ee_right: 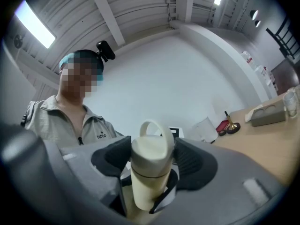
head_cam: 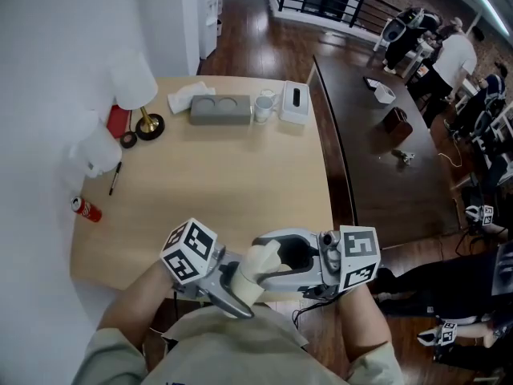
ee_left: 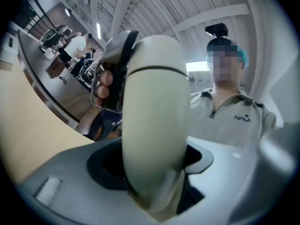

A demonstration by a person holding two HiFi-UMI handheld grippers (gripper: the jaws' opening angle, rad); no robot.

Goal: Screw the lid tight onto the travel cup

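Head view places the cup [head_cam: 255,273] in the air over the near edge of the table [head_cam: 224,175], close to the person's chest, with one gripper at each end of it.

Gripper state:
- Left gripper [head_cam: 234,285]: its jaws are closed on the cup body. The left gripper view confirms this, as the body fills the gap between them.
- Right gripper [head_cam: 295,253]: its jaws are wide apart, with one pad on each side of the lid [ee_right: 151,149] and just beside it. No clamping on the lid is visible.

Progress (judgement):
- Done: the lid sits on the cup mouth, square to the body. A thin seam runs round the joint, and the loop [ee_right: 151,122] points away from the cup. The body is secured against turning.
- Left: the tightening turn appears incomplete, because the right gripper has no grip on the lid. It has to close on the lid, rotate it against the held body until it stops, then release.

Not determinable:
- Thread engagement: the lid covers the threads, and the seam does not show how tight the joint is.
- Pad contact: the right gripper view shows the pads very near the lid, so light touching cannot be ruled out.
- Cup base: it is buried between the left jaws in every view.
- Left gripper view: the cup is so near the lens that it is blurred, and it masks most of the right gripper beyond it.
- Right gripper view: a dark band beside the lower cup cannot be identified.
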